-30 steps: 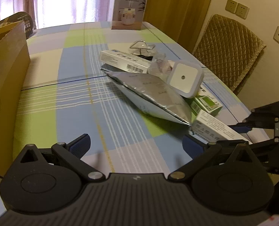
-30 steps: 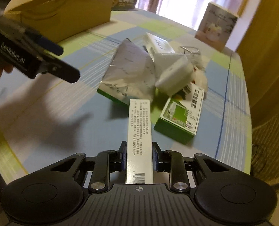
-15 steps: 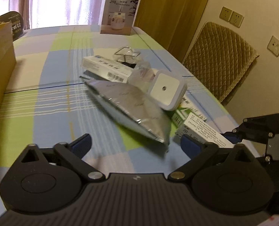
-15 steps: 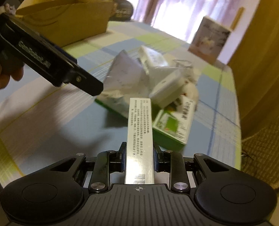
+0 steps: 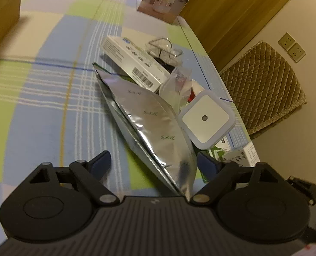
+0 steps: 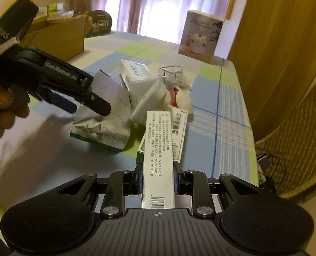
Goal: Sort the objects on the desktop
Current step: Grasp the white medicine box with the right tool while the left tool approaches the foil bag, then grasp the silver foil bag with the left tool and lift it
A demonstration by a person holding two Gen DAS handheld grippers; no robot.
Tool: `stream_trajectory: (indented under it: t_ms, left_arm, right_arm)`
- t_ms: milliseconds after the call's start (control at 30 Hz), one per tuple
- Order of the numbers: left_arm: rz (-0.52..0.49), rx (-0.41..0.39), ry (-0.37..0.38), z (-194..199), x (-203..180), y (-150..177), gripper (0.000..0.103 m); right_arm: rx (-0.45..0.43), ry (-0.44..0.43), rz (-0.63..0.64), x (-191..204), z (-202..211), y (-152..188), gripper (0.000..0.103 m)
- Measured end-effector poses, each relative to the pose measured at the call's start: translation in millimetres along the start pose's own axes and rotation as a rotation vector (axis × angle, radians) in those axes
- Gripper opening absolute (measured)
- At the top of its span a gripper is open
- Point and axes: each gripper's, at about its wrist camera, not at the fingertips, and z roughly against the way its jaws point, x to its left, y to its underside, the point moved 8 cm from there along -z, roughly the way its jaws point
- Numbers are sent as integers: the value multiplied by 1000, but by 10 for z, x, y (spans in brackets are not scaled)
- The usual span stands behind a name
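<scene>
Checked tablecloth (image 5: pixel 51 106): left gripper (image 5: pixel 153 162) jaws wide, straddling foil pouch (image 5: pixel 158 128); right gripper (image 6: pixel 157 178) clamps white box (image 6: pixel 158 160).

1. A table (image 5: pixel 40 111) under a checked cloth of blue, green and white carries everything.
2. Ahead of the left gripper lies a cluttered pile — silver foil pouch (image 5: pixel 153 123), white barcoded carton (image 5: pixel 134 64), green-and-white box (image 6: pixel 177 128).
3. Farther ahead stands an upright product box (image 6: pixel 200 36); a cardboard box (image 6: pixel 61 36) sits far left.
</scene>
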Motion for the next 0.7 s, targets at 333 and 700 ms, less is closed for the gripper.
stream_trajectory:
  t_ms: [333, 700]
  left_arm:
    - [-83, 53, -24, -149, -40, -33, 52]
    - [-266, 104, -131, 430, 318, 148, 41]
  right_arm:
    - [10, -27, -36, 40, -28, -28, 23]
    - [-11, -98, -23, 306, 14, -157, 23]
